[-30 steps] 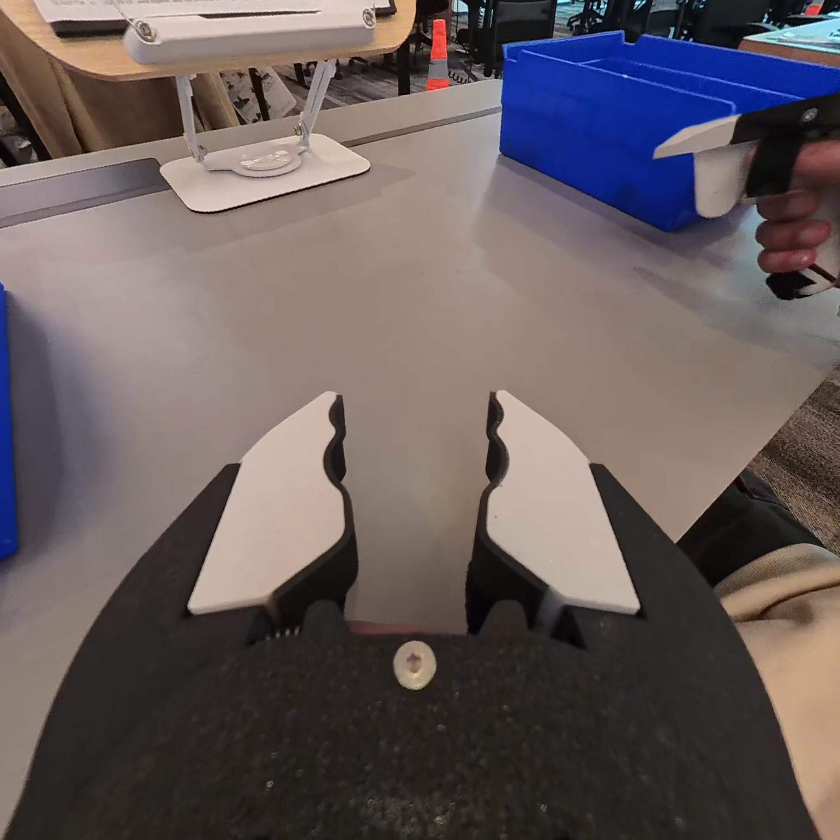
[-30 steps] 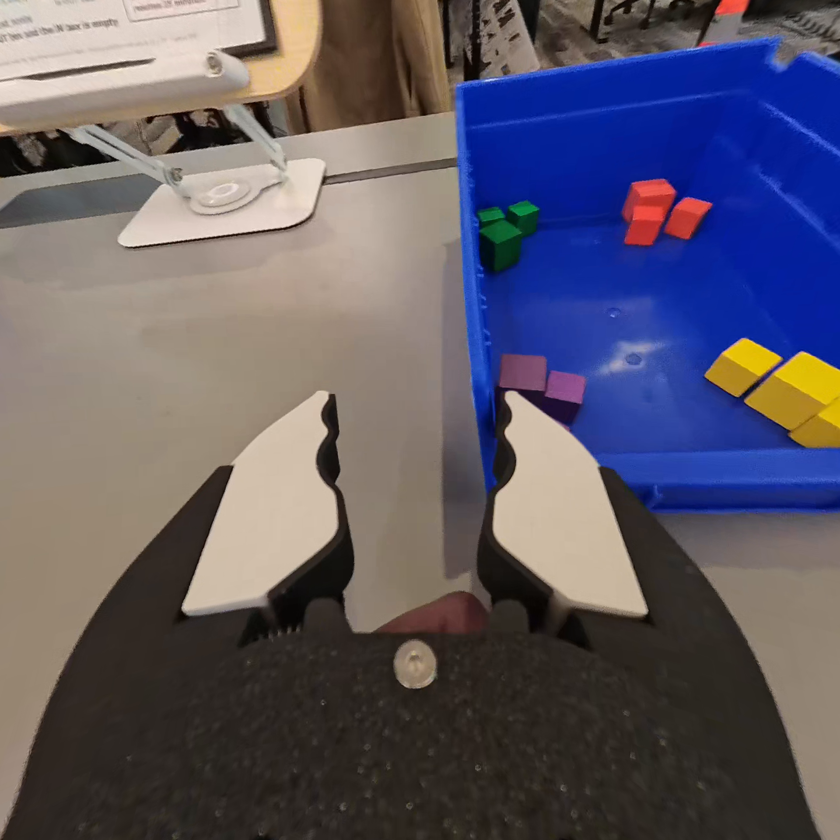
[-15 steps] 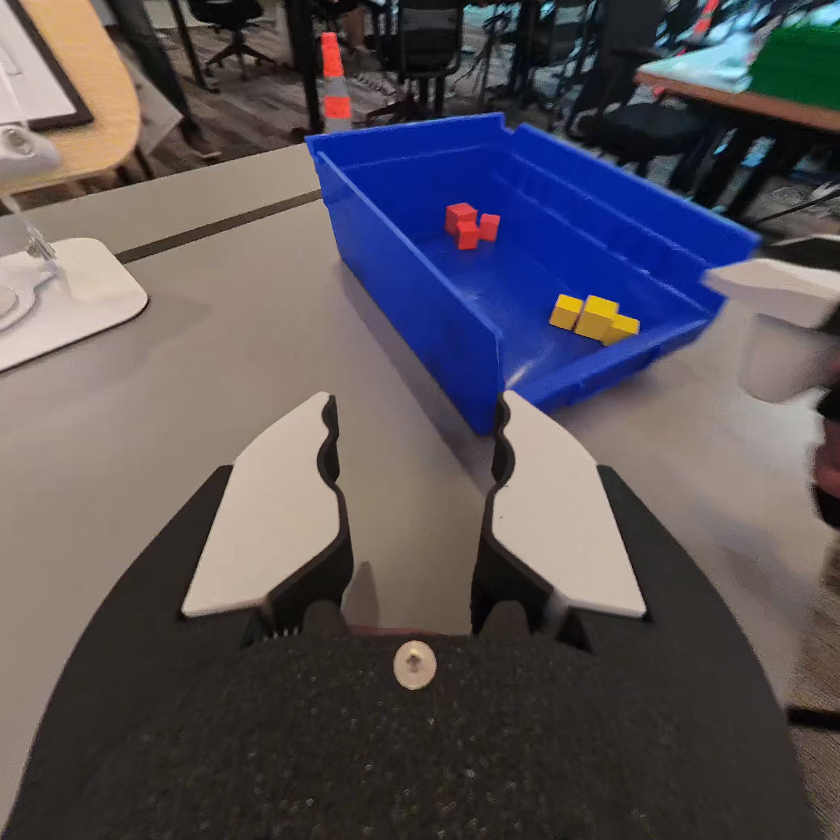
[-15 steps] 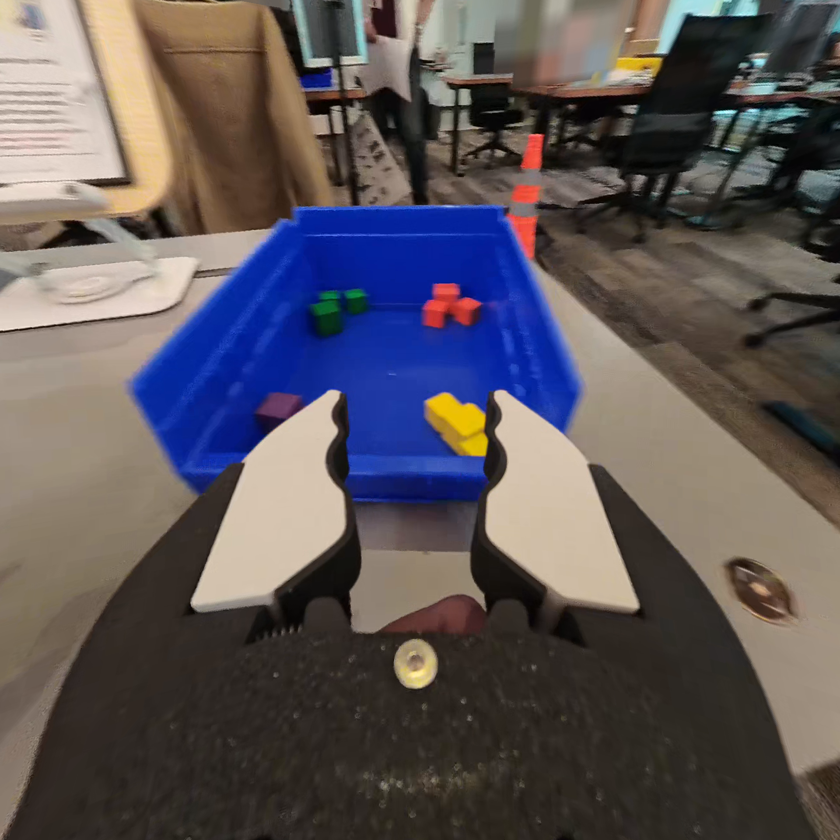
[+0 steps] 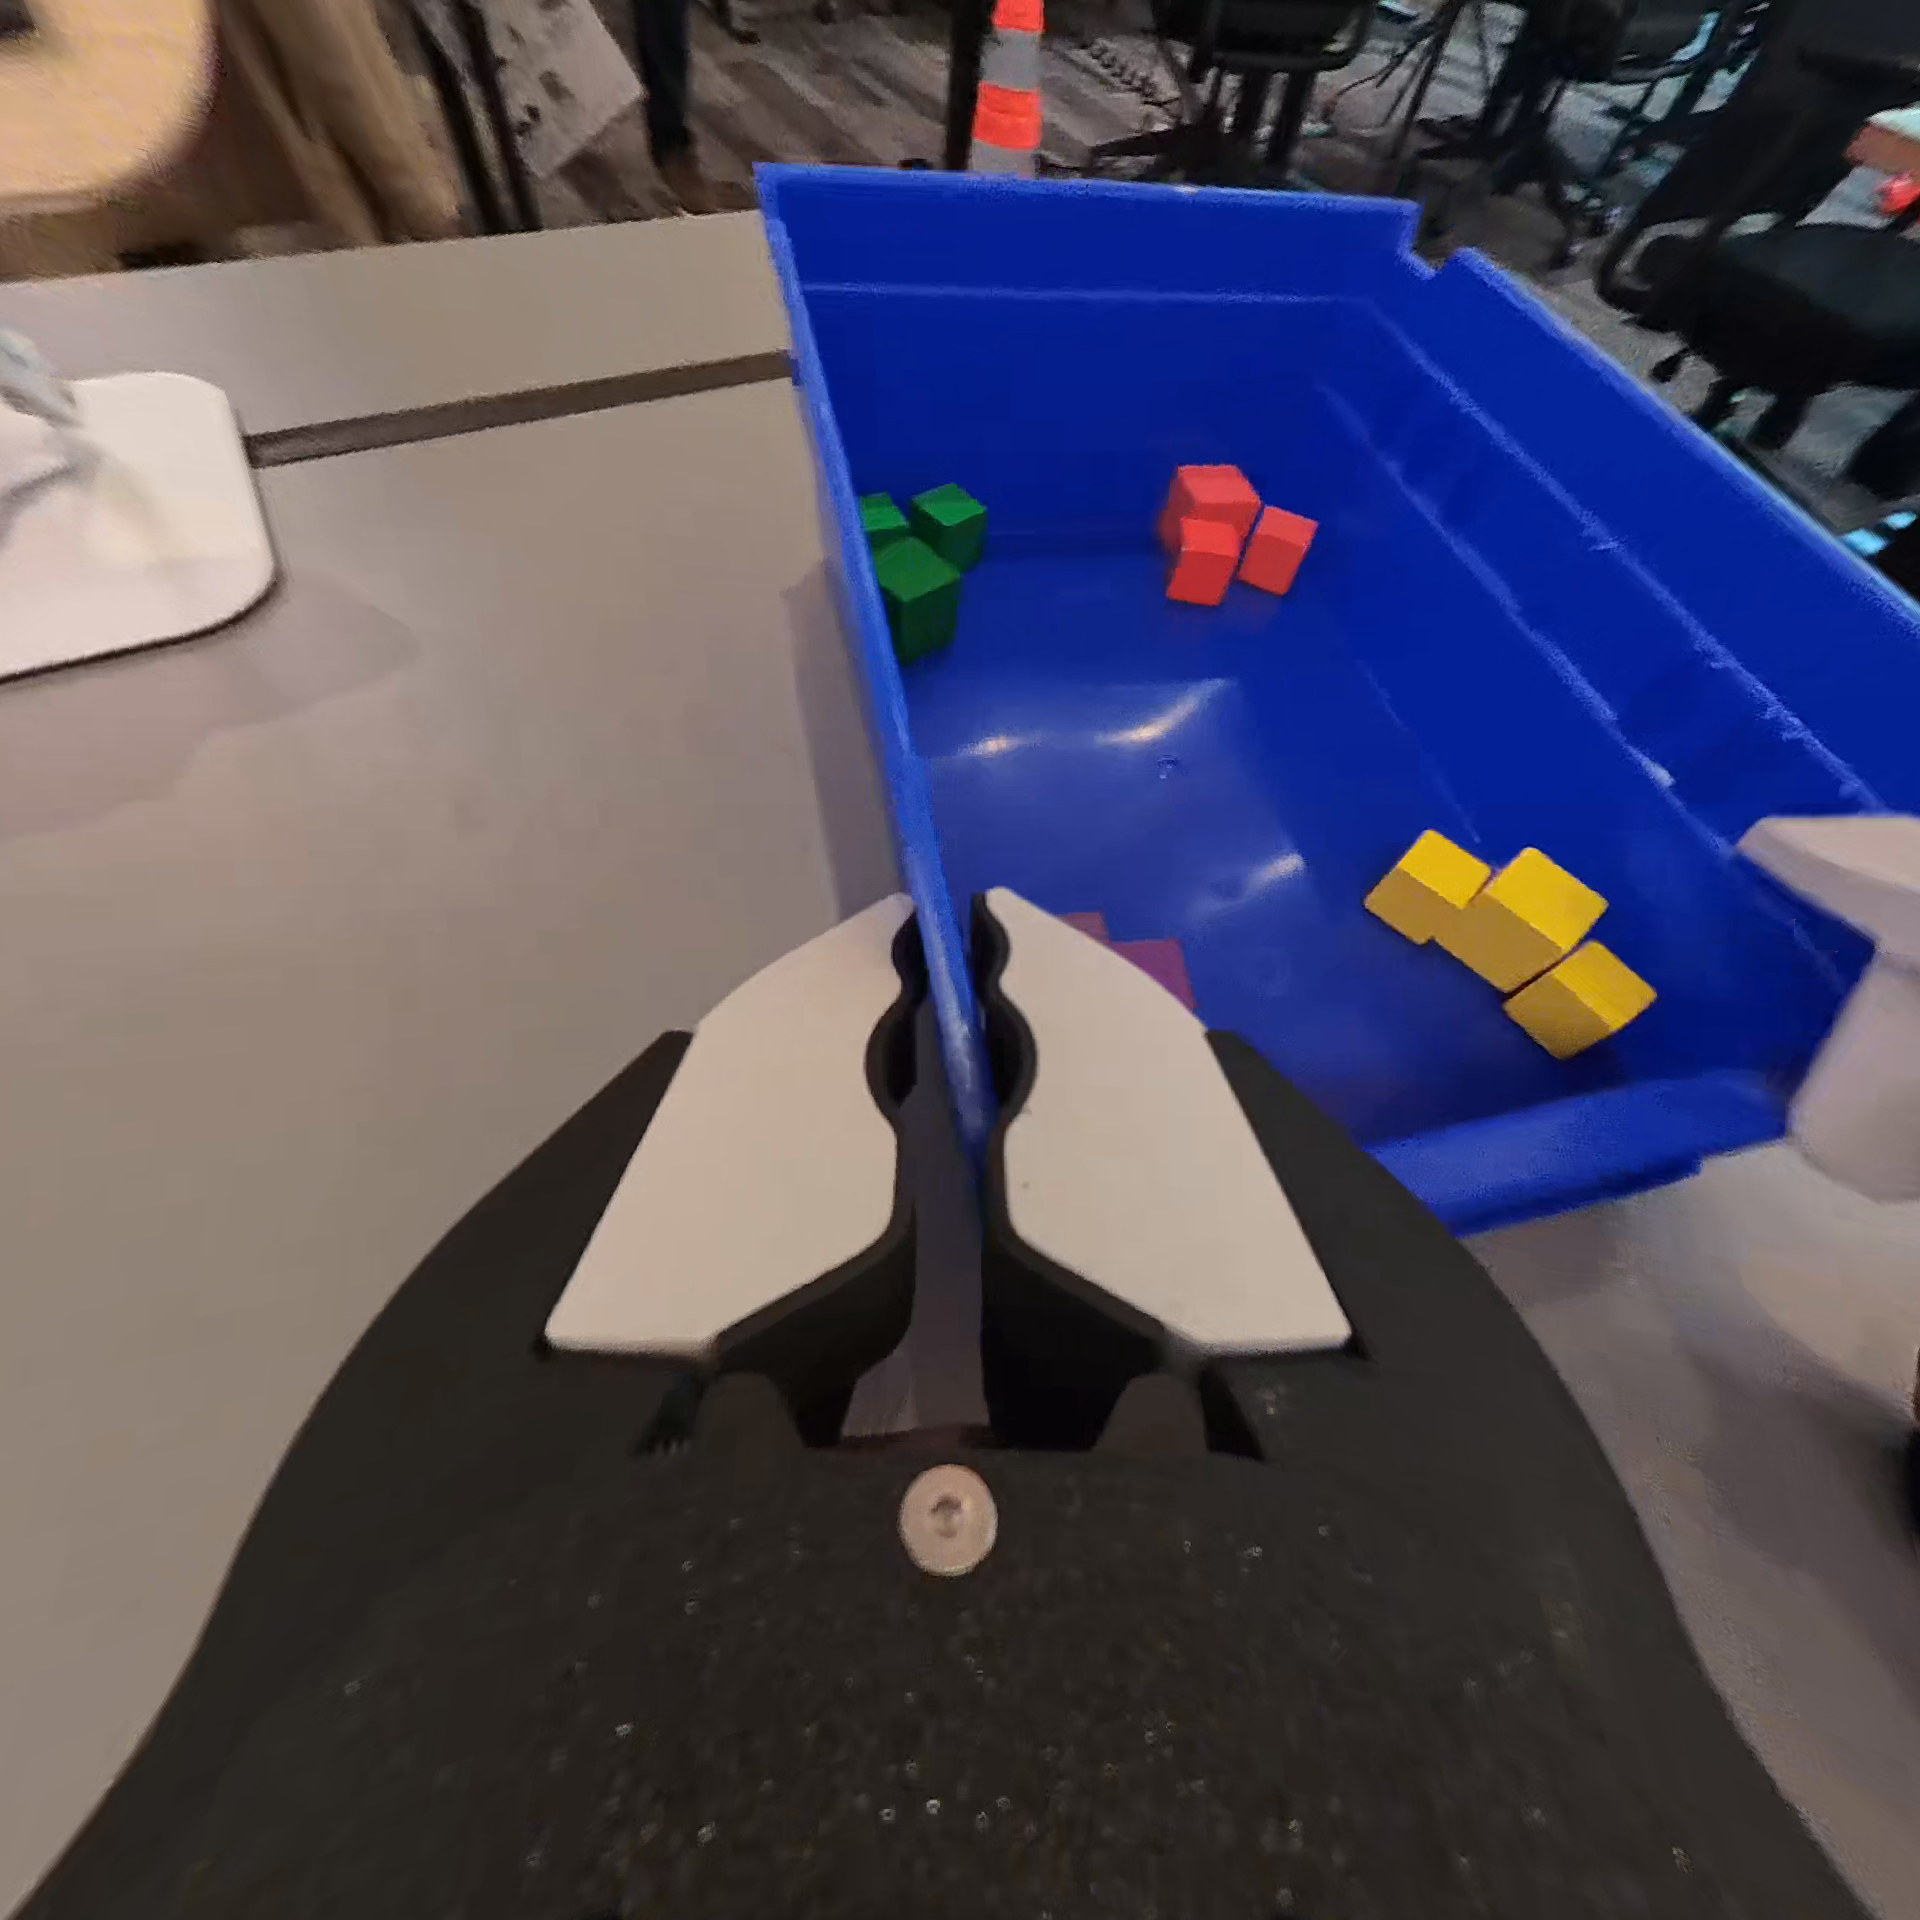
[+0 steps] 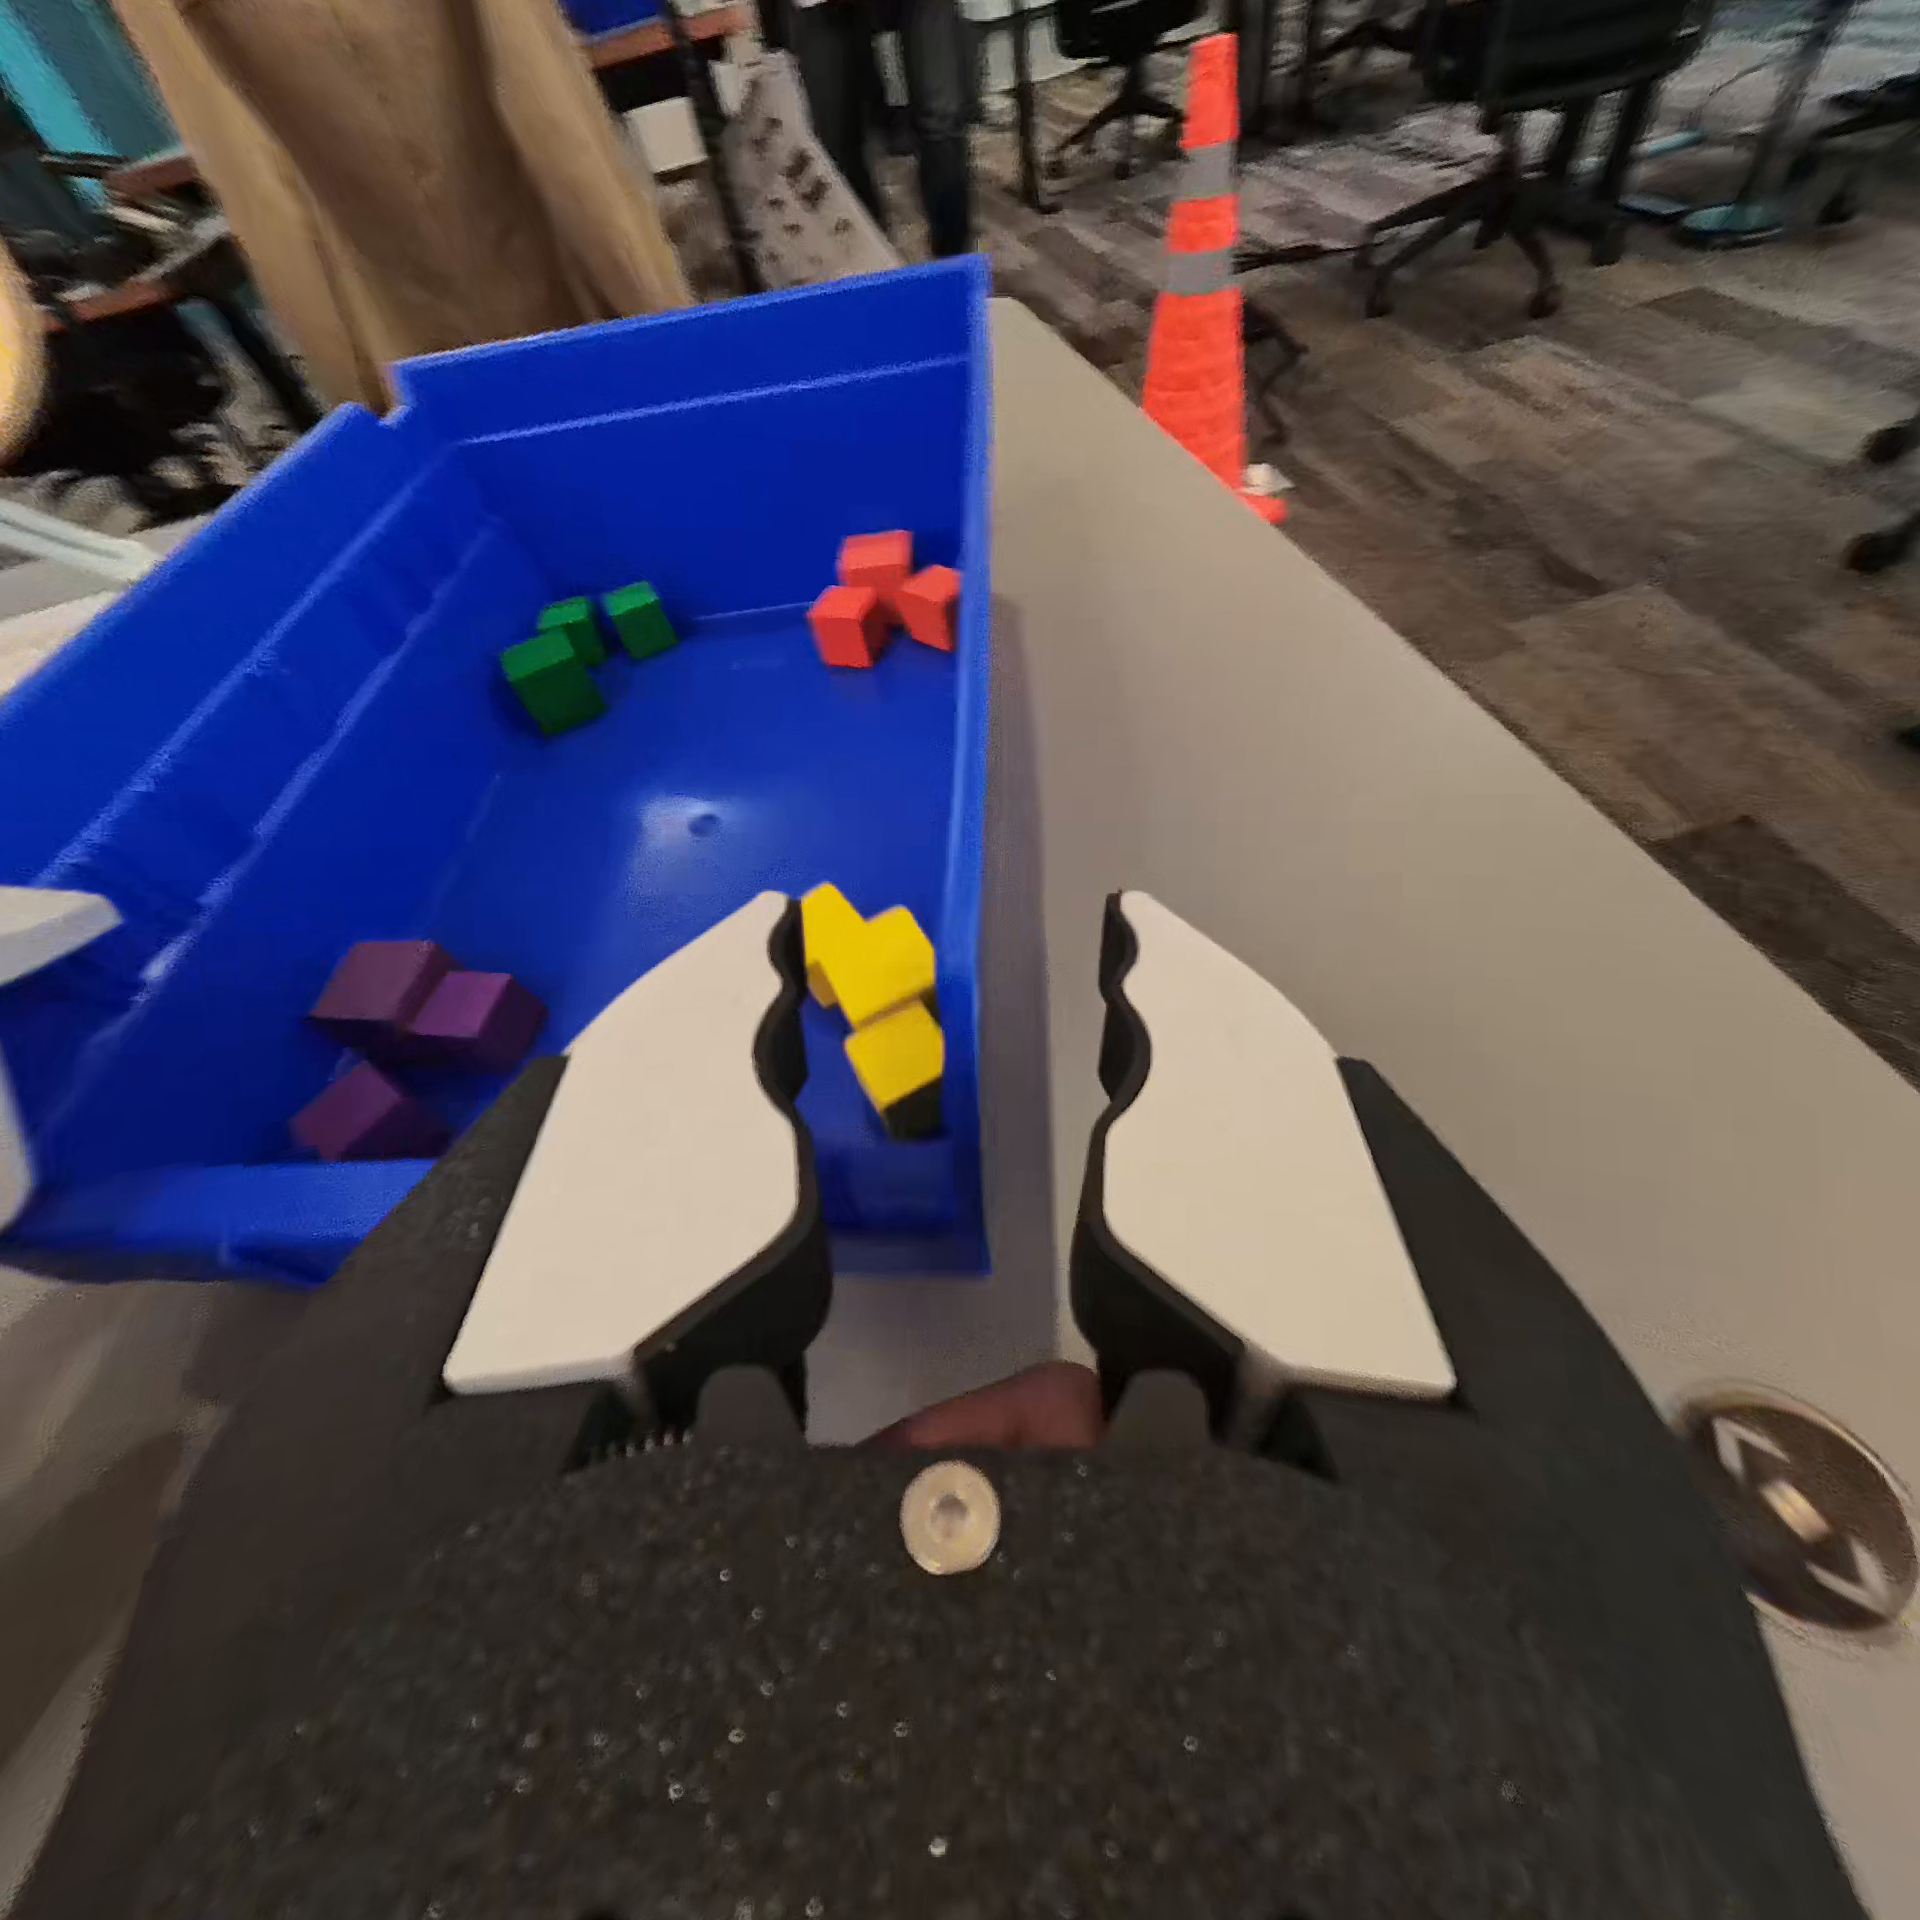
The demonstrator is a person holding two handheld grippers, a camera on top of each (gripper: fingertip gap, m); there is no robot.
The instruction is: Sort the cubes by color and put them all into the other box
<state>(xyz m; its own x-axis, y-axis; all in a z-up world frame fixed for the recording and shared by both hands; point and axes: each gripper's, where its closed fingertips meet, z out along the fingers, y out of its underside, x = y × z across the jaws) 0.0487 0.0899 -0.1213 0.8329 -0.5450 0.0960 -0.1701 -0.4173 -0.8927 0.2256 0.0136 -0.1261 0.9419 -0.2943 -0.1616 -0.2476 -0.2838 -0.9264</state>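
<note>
A blue box (image 5: 1039,416) stands on the grey table and holds green cubes (image 5: 920,566), red cubes (image 5: 1226,535), yellow cubes (image 5: 1517,935) and purple cubes (image 5: 1153,961), each colour in its own cluster. My left gripper (image 5: 945,904) is shut on the box's left wall near the front corner. My right gripper (image 6: 951,904) is open and straddles the right wall of the box (image 6: 675,436), one finger inside by the yellow cubes (image 6: 873,966), one outside. The green (image 6: 582,649), red (image 6: 883,597) and purple cubes (image 6: 416,1013) also show there.
A white stand base (image 5: 114,520) sits on the table to the left of the box. An orange cone (image 6: 1200,270) stands on the floor beyond the table's far edge. A round metal disc (image 6: 1797,1507) is set in the table at right. Office chairs stand behind. From my right tips it is roughly 15 cm to the round metal disc (image 6: 1797,1507); from my left, 35 cm.
Both grippers have moved up to the blue box. The left one has closed onto its left wall. The right one has swung to the box's right wall and stays open.
</note>
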